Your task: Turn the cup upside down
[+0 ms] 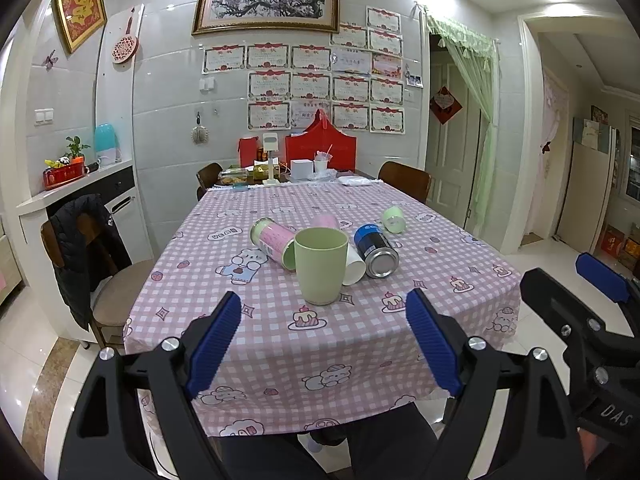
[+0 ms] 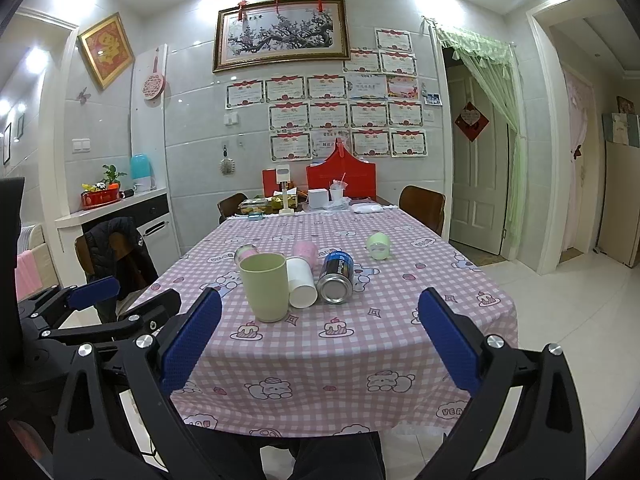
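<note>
Table (image 1: 280, 360) (pink checked cloth) bears upright green cup (image 1: 320, 266), toppled cans (image 1: 376, 250).

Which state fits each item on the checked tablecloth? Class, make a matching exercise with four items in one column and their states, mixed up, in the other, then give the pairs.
Column one:
1. large green cup
2. white paper cup
3. blue can
4. small green cup

Column two:
A. lies on its side, metal end toward the camera
B. lies apart from the cluster, farther back and to the right
C. stands upright, mouth up
D. lies on its side between the large green cup and the blue can

Pairs: 1-C, 2-D, 3-A, 4-B
</note>
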The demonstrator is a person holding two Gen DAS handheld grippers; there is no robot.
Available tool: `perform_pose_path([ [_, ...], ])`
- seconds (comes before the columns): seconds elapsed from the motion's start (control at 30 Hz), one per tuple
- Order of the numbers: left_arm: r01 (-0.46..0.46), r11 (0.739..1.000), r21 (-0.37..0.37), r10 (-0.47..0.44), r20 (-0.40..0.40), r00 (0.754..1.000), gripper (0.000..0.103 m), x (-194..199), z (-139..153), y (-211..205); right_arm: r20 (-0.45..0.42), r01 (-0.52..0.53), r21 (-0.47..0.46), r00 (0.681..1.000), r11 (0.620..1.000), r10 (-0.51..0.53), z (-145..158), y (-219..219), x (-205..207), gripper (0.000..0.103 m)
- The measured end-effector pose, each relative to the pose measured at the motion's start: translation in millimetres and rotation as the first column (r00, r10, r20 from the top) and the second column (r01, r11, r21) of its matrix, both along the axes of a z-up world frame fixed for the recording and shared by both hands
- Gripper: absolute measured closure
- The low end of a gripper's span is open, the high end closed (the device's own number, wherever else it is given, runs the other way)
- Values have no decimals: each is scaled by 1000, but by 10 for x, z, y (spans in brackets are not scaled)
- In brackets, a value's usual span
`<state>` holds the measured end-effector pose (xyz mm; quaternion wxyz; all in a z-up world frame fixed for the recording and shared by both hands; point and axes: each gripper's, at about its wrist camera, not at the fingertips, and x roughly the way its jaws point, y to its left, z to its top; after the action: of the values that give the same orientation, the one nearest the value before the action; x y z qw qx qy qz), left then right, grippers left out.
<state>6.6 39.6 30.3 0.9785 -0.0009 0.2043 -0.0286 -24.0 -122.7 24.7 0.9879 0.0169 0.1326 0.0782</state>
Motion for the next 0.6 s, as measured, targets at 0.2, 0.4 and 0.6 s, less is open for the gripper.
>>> perform_pose_path([
  [0.2,-4,1000,0,4,2,1000,20,6,0,-2,-1,1,0,1000,1000,-1,-11,-7,3,8],
  [0.4,-7,1000,-2,7,-2,1000,20,-1,-15,-12,-5,4,1,1000,1000,-4,-17,-11,10,8],
  [0.6,-6,1000,-1,6,-1,1000,20,-11,-15,-12,-5,9,3,1000,1000,-8,-27,-13,16,8],
])
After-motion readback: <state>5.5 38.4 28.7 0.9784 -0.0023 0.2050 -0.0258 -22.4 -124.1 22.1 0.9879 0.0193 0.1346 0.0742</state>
